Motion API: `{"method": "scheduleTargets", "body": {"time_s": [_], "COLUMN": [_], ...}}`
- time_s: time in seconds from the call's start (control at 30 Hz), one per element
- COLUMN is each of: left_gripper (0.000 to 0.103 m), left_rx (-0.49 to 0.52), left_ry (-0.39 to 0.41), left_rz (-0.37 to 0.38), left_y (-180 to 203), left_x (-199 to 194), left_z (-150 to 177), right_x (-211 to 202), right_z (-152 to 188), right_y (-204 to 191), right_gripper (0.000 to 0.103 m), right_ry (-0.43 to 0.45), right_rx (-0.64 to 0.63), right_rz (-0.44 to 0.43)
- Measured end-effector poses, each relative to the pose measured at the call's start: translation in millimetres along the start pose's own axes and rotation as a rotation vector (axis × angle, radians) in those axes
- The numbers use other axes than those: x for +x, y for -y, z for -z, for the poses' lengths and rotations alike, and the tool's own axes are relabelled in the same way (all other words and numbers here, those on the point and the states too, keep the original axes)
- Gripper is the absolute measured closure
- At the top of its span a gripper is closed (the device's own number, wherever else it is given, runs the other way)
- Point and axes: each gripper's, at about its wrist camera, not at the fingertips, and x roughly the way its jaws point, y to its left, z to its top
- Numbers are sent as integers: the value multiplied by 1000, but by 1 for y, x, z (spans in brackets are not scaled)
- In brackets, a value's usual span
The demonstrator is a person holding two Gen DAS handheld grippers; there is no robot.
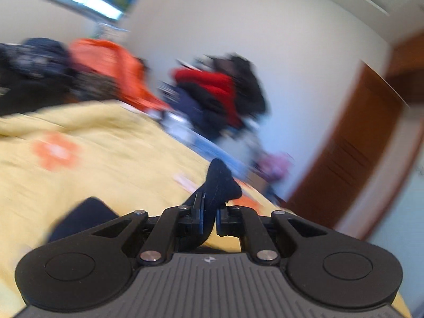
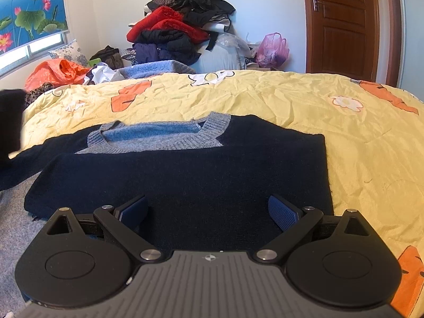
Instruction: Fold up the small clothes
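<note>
Left tongs [image 1: 209, 216] clamp a fold of the navy sweater [image 2: 185, 175] on the bed [image 2: 344, 137], while right tongs [image 2: 208, 213] gape above it

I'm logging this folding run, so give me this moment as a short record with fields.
surface: yellow bedspread with orange and white flowers
garment: navy sweater, grey collar, lying flat, partly folded
left gripper: shut on a bunch of navy fabric; view motion-blurred
right gripper: open, over the sweater's near edge, holding nothing
background: clothes pile, wooden door
</note>
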Motion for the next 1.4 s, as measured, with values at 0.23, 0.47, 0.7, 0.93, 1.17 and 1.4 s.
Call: {"method": "scheduleTargets", "body": {"time_s": [0.23,0.47,0.7,0.93,1.17,1.4], "left_gripper": [95,95,95,95,81,7], "left_rx": [40,64,115,129,143,89], "left_ry": [-159,-171,-106,-108,-142,-72], "left_rz": [133,150,210,232,215,199], "left_y": [54,46,54,57,59,50], "left_x": [18,21,9,9,15,5], "left_z": [75,104,104,104,105,101], "right_x": [-1,0,-2,73,92,64], "right_z": [0,0,-50,-85,-87,-113], "right_y": [1,-1,-27,-83,-98,-45], "right_gripper": [6,5,7,17,85,86], "right_ry": [2,-3,-40,-377,-453,-319], "right_rx": [7,-3,256,371,371,404], "right_rz": [-5,-1,-269,-496,-489,-475]}}
